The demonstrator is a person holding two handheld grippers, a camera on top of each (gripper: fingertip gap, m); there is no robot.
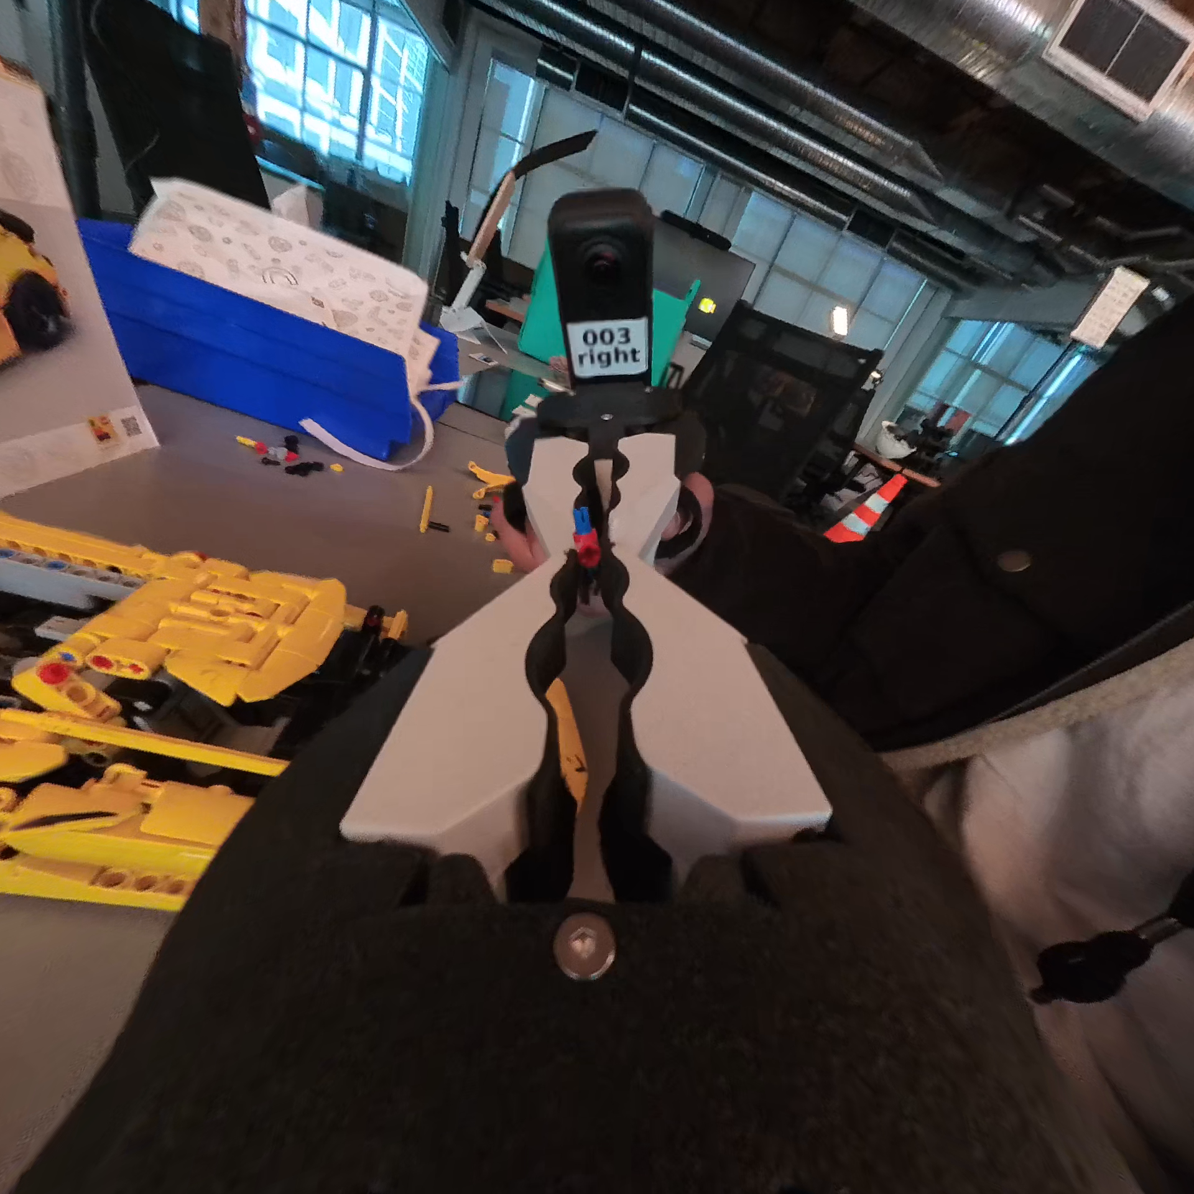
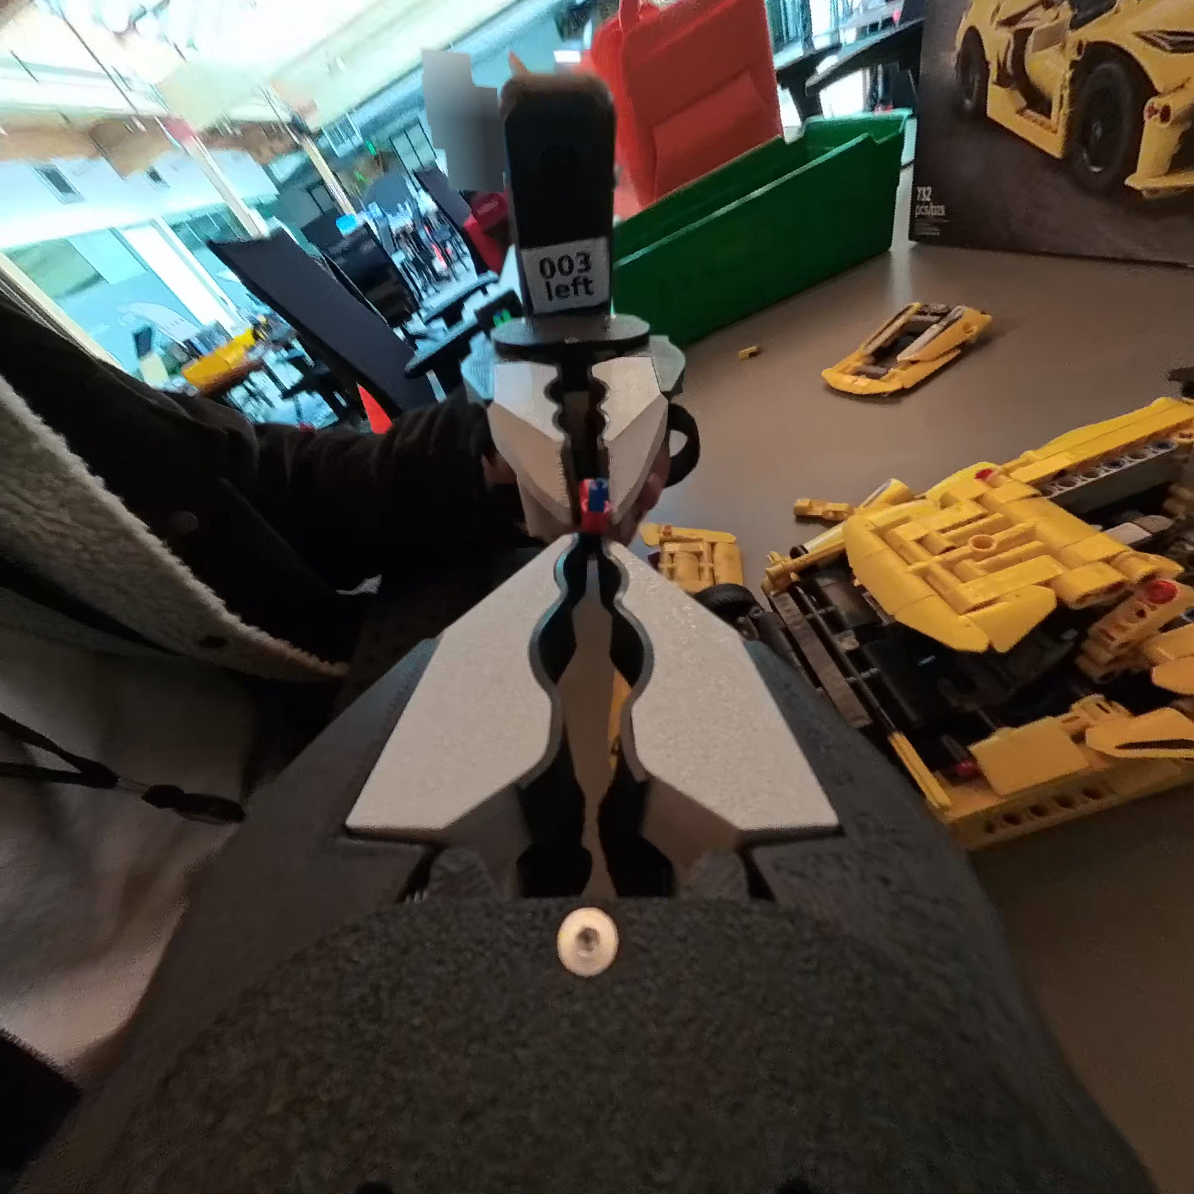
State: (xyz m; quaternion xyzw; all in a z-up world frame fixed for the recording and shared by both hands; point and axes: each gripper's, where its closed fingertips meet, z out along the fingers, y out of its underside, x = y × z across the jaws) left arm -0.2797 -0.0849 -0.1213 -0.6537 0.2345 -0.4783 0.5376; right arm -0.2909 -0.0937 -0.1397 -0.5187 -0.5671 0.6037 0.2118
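My two grippers meet tip to tip above the grey table. A small red and blue brick piece [image 1: 585, 535] sits right where the tips meet, and it also shows in the right wrist view [image 2: 594, 502]. My left gripper [image 1: 585, 570] is closed down to a narrow slit on the near end of the piece. My right gripper [image 2: 588, 541] is closed the same way on its end. The right gripper [image 1: 593, 517] faces me in the left wrist view, and the left gripper [image 2: 593, 497] faces me in the right wrist view. Hands hold both.
A large yellow brick car model [image 1: 194, 633] [image 2: 969, 581] lies on the table beside the grippers. Loose small pieces [image 1: 284, 452] and a yellow panel [image 2: 904, 349] lie farther out. A blue bin [image 1: 258, 349], a green bin [image 2: 743, 258] and the set's box [image 2: 1066, 129] stand at the back. Left tips and right tips are each some 35 centimeters from the yellow panel [image 2: 904, 349].
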